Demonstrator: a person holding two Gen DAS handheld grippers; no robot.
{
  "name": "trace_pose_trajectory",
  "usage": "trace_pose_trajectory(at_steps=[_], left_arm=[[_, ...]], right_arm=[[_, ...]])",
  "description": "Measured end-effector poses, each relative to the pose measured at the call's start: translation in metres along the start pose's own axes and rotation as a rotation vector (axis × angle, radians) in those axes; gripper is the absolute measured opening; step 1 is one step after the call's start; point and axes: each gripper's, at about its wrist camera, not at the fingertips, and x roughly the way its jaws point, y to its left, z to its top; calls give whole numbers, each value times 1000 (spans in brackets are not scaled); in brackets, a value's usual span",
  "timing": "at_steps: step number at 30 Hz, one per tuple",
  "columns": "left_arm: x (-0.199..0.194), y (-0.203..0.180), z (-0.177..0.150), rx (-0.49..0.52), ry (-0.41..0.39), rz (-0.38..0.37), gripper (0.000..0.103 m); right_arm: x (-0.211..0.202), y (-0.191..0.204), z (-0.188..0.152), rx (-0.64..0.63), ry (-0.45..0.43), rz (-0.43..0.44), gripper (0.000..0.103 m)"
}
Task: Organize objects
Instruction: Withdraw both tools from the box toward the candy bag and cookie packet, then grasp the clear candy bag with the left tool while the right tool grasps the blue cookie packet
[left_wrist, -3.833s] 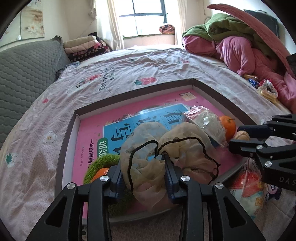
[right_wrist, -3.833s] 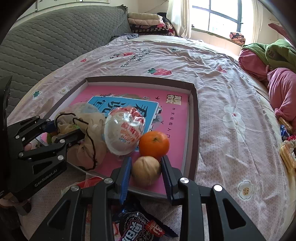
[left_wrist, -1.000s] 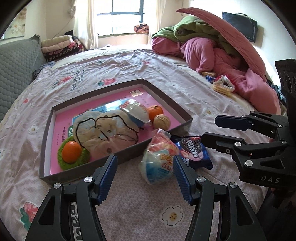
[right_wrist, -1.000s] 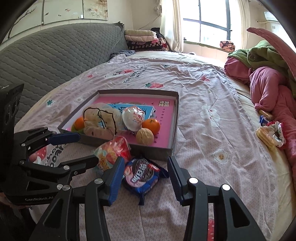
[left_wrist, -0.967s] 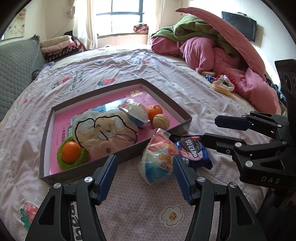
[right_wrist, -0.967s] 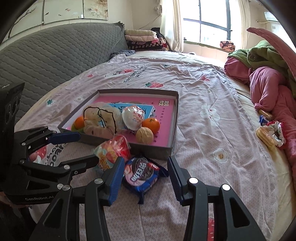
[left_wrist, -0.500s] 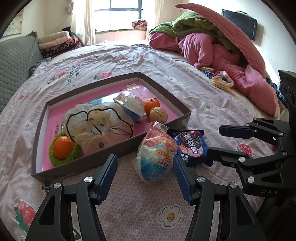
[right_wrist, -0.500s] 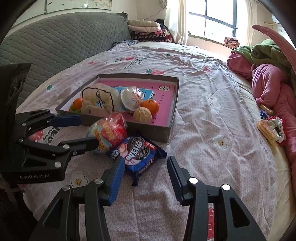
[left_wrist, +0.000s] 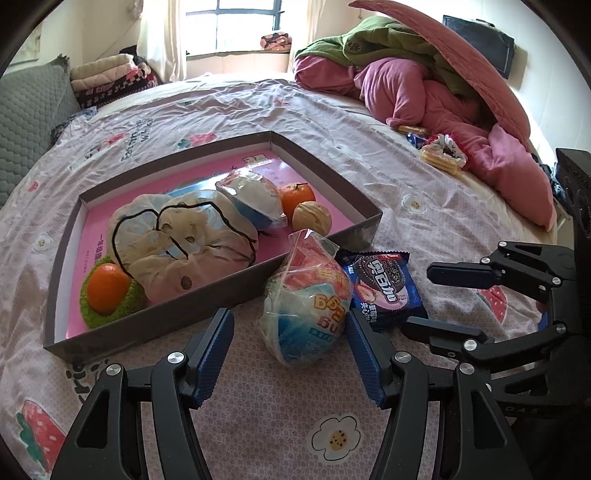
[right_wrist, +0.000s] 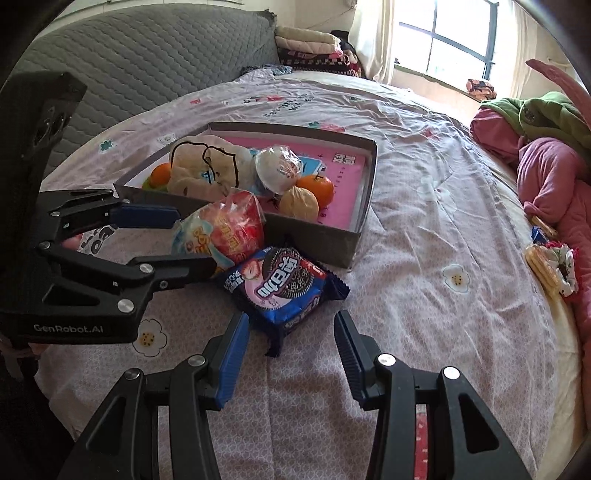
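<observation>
the bed (left_wrist: 258, 110) carries everything, and its quilted sheet is soft, so anything i press down on will sink a little rather than sit firm. on it lies the shallow grey box (left_wrist: 207, 306) with the pink lining, already holding a cloth pouch (left_wrist: 184, 236), a wrapped round snack (left_wrist: 251, 195), two oranges and a walnut. i judge the box light card, stiff enough at the walls but easy to shove along the sheet if i bump it.

just outside its near right corner sits the wrapped cup snack (left_wrist: 310, 299), touching the box wall, with its crinkly plastic twisted at the top. it looks light, and the film slippery and loose. i would take it across the firm cup body low down, not by the wrapper, and squeeze gently because the cup may dent. my left gripper (left_wrist: 291, 350) stands wide apart on either side of its near end, pressing nothing yet.

smallest is the blue cookie packet (right_wrist: 284, 284), flat on the sheet just right of the cup snack and close to the box corner. it is light, the foil slick, and the biscuits inside brittle. i would pinch it across its short width at the middle, firmly enough not to slide but no harder. my right gripper (right_wrist: 291, 354) sits parted at the packet's near end, empty, with the packet's tail just between the fingertips.
</observation>
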Motion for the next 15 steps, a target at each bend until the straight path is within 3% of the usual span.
trace_pose_trajectory(at_steps=[4,15], left_arm=[[4,-1,0,0,6,-4,66],[11,1,1,-14,18,-22,67]], right_arm=[[9,-4,-1,2,14,8,49],[28,-11,6,-23,31,33,66]])
